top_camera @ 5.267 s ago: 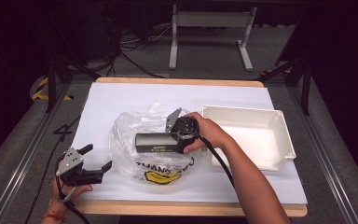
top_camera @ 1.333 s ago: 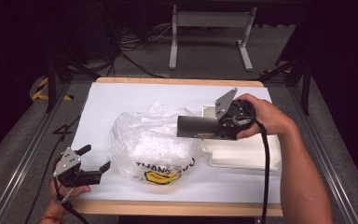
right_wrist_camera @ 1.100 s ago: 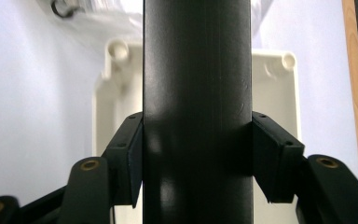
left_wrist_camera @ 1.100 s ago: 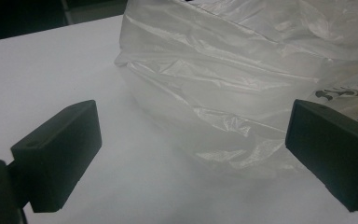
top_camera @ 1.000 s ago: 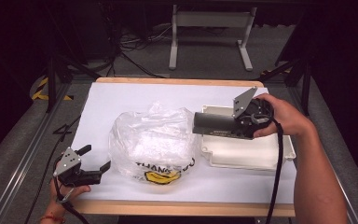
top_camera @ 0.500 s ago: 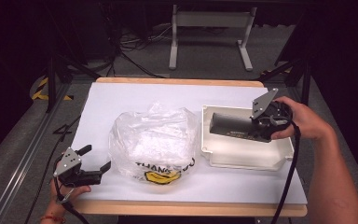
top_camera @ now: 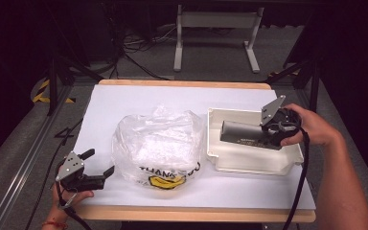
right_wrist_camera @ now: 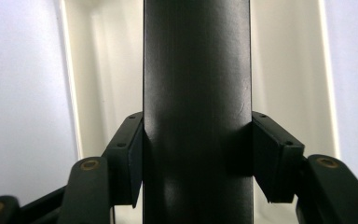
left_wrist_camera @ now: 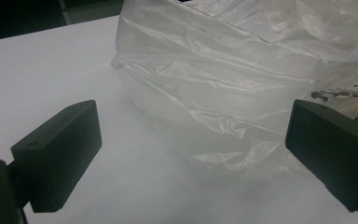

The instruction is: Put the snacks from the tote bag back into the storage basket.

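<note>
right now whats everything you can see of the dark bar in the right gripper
The bar is a long, dark grey block with flat faces and a dull metallic sheen; pale markings along one side are too small to read. It lies roughly level, over the white tray, its free end pointing toward the plastic bag. The right gripper is shut on it, pads pressed on opposite faces. Whether it touches the tray floor cannot be told.

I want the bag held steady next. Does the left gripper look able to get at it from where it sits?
Probably yes. The left gripper is open and faces the bag, which lies just ahead of it on the table with bare surface between. The right gripper is off over the tray, holding a dark bar.
</note>
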### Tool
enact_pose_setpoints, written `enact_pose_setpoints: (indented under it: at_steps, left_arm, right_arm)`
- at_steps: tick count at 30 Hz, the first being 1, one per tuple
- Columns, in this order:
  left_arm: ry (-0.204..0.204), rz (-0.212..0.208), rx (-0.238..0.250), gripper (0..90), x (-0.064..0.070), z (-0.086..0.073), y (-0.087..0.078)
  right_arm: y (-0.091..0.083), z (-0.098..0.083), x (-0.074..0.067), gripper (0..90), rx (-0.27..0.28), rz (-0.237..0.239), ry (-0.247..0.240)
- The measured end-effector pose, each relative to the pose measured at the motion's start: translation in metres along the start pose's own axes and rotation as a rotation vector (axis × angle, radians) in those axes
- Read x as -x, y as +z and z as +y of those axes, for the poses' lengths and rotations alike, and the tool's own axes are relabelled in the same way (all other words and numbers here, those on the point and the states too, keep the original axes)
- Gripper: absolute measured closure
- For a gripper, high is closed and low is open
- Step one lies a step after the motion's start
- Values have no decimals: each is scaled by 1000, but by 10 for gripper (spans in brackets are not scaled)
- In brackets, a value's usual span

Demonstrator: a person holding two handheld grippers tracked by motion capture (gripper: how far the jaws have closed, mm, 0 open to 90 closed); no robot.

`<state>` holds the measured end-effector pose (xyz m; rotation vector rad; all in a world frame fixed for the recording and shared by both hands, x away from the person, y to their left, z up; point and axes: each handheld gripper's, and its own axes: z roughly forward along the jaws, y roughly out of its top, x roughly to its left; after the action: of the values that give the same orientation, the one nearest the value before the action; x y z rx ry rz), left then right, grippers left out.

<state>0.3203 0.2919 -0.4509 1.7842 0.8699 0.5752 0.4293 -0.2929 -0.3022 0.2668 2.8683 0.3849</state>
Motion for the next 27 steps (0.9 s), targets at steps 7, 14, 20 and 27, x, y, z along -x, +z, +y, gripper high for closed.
enact_pose_setpoints:
  at_steps: [7, 14, 20, 27]
  left_arm:
    - [-3, -3, 1, 45, 0, 0, 0]
    - [-3, -7, -3, 45, 1, 0, -1]
    - [-3, -5, -7, 45, 2, 0, -2]
    - [-4, -6, -3, 45, 2, 0, -2]
  right_arm:
    - [19, 1, 1, 429, -13, 32, -21]
    - [37, -4, 3, 429, -45, 70, -37]
    - [50, -8, 3, 428, -70, 73, -44]
    - [56, -10, 3, 427, -71, 73, -37]
